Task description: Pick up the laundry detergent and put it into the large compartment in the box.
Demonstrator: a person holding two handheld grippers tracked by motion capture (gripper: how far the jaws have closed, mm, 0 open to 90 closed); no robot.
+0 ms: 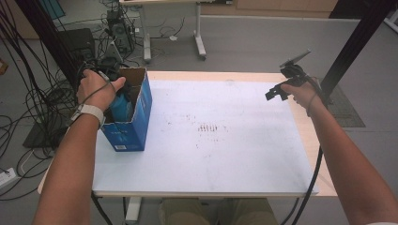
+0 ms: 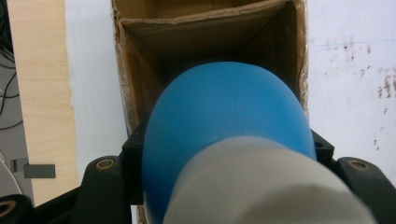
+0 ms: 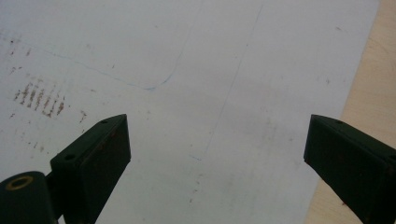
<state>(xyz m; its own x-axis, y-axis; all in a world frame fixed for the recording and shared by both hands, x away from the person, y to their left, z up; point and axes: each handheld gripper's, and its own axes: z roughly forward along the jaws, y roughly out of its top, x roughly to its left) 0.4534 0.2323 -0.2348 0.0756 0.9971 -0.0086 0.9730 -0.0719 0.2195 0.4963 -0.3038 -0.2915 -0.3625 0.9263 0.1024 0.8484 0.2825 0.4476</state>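
An open blue cardboard box (image 1: pixel 136 117) stands at the left edge of the white table sheet (image 1: pixel 211 140). My left gripper (image 1: pixel 115 91) hangs over its opening, shut on a blue bottle (image 1: pixel 120 107) with a pale grey cap. In the left gripper view the blue bottle (image 2: pixel 224 126) sits between the jaws, its grey cap (image 2: pixel 266 186) nearest the camera, pointing into the brown inside of the box (image 2: pixel 205 37). My right gripper (image 1: pixel 279 91) is held above the table's far right side. In the right gripper view its jaws stand wide apart around my right gripper (image 3: pixel 217 154), with nothing between them.
The sheet carries faint brown smudges (image 1: pixel 209 127) near the middle. Bare wood (image 1: pixel 309 136) runs along the table's right edge. Black cables (image 1: pixel 37 93) and a black frame post (image 1: pixel 356 42) stand beside the table. Another table's legs (image 1: pixel 199 37) are behind.
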